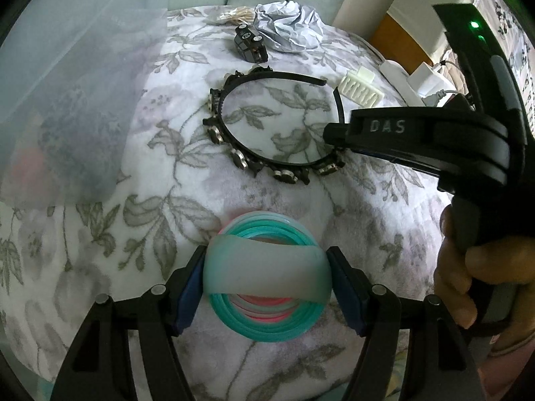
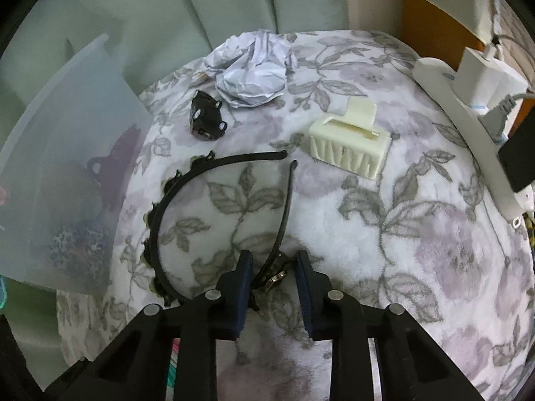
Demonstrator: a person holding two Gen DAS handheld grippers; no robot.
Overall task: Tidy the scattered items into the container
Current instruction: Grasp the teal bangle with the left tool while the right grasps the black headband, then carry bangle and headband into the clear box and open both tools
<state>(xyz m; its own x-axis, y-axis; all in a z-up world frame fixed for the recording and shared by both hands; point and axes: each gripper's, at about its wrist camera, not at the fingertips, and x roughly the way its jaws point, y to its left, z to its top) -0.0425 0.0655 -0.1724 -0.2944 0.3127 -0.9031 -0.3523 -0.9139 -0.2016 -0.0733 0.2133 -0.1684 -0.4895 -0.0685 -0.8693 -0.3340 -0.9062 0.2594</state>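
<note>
My left gripper (image 1: 267, 284) is shut on a stack of teal and pink bangles (image 1: 267, 314) wrapped by a wide frosted band, low in the left wrist view. A black studded headband (image 2: 160, 207) lies on the floral blanket. My right gripper (image 2: 272, 260) straddles its right side near a stud, and its pads stand a little apart from the thin band. In the left wrist view the right gripper (image 1: 337, 133) sits over the headband (image 1: 217, 133). The translucent container (image 2: 67, 153) stands at the left with dark items inside.
A cream hair claw (image 2: 347, 143), a small black clip (image 2: 205, 120) and crumpled white paper (image 2: 254, 70) lie beyond the headband. A white power strip (image 2: 468, 127) with plugs runs along the right edge. A hand (image 1: 468, 284) holds the right gripper's handle.
</note>
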